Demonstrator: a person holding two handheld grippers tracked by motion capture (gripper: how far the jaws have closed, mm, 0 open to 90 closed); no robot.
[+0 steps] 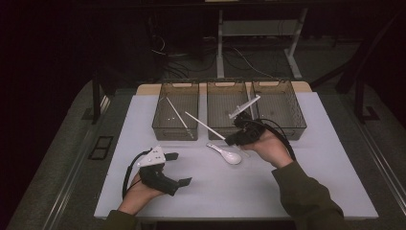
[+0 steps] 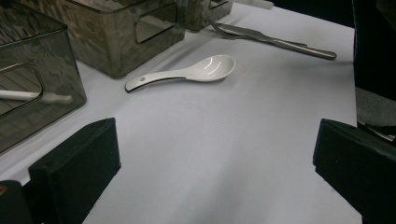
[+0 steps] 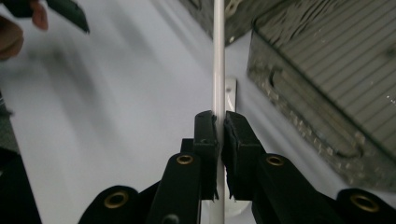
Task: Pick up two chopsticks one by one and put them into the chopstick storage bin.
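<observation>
White chopstick (image 1: 205, 126) pinched between the pressed-together jaws of the right gripper (image 1: 238, 138), lifted clear of the worktop (image 1: 287, 191) and slanting toward its far left, over the gap between the left bin (image 1: 175, 111) and the middle bin (image 1: 227, 108). In the right gripper view, seen as a pale rod (image 3: 218, 56) running straight up from between the two black pads. White ceramic spoon (image 1: 225, 153) lying flat just beside that gripper, near the worktop's middle, bowl up. Three smoky clear bins in a row along the far edge; a second white stick (image 1: 178, 115) resting in the left one, a white utensil (image 1: 245, 106) propped across the rim between the middle bin and the right bin (image 1: 280, 108). Left gripper (image 1: 179, 168) held low near the front left corner, jaws spread wide, nothing between them. Metal utensil (image 2: 275, 41) lying beyond the spoon in the left gripper view.
</observation>
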